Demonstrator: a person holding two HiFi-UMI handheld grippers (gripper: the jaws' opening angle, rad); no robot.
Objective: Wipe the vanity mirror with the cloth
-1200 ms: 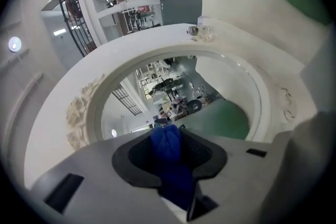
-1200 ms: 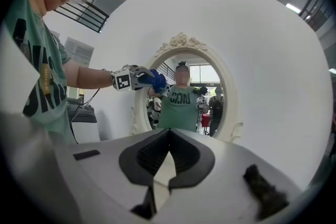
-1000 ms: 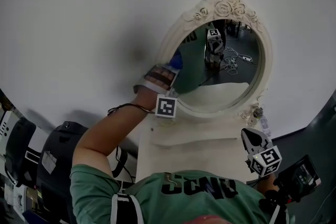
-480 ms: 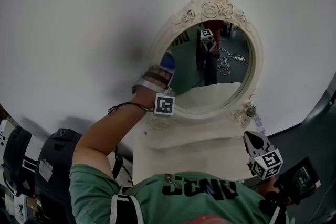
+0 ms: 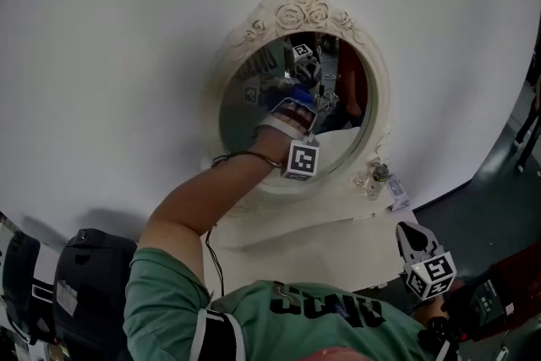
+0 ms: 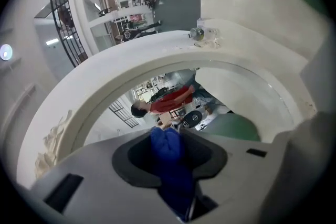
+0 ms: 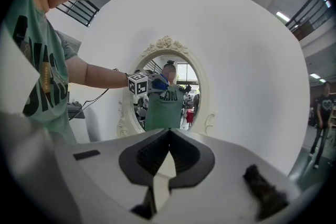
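Note:
An oval vanity mirror (image 5: 254, 110) in an ornate cream frame (image 5: 297, 6) hangs on the white wall. My left gripper (image 5: 293, 107) is up against the middle of the glass, shut on a blue cloth (image 5: 299, 89). In the left gripper view the blue cloth (image 6: 169, 157) fills the gap between the jaws of the left gripper (image 6: 168, 136), with the curved frame (image 6: 126, 73) just beyond. My right gripper (image 5: 412, 239) hangs low at the right, away from the mirror, shut with nothing in it. From the right gripper (image 7: 168, 134) the mirror (image 7: 181, 97) and the cloth (image 7: 159, 84) show ahead.
A cream vanity top (image 5: 338, 245) lies below the mirror. A small glass bottle (image 5: 378, 174) and a tag (image 5: 397, 197) sit by the frame's lower right. A black case (image 5: 80, 283) stands at the lower left. Grey floor (image 5: 499, 156) shows at the right.
My left gripper has carried the blue cloth from the mirror's left rim onto the middle of the glass. The head view has shifted; the right gripper stays low at the right.

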